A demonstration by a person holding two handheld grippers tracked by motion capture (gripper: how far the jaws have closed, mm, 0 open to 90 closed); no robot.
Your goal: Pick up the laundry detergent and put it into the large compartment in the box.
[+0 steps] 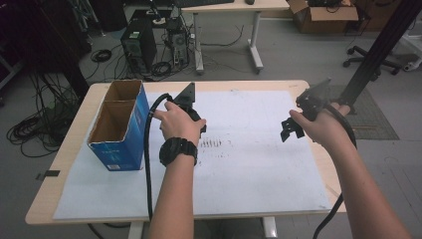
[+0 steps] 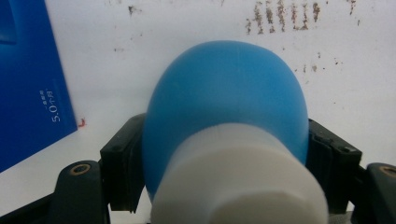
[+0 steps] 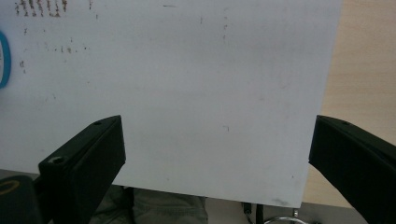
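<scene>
My left gripper (image 2: 224, 154) is clamped on a blue bulb with a white neck (image 2: 226, 130), jaws touching both its sides (neck towards the camera). My right gripper (image 3: 217, 154) has its jaws spread wide with nothing between them. Both hang over the white sheet (image 1: 259, 164). Blue box (image 1: 119, 124) stands open-topped, left of my left hand (image 1: 176, 122).

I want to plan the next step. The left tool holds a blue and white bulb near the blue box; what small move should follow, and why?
Probably carry the left tool toward the blue box and over its open top. Its jaws are shut on the blue and white bulb, the box's two compartments look empty, and the right tool is open and holds nothing.
</scene>
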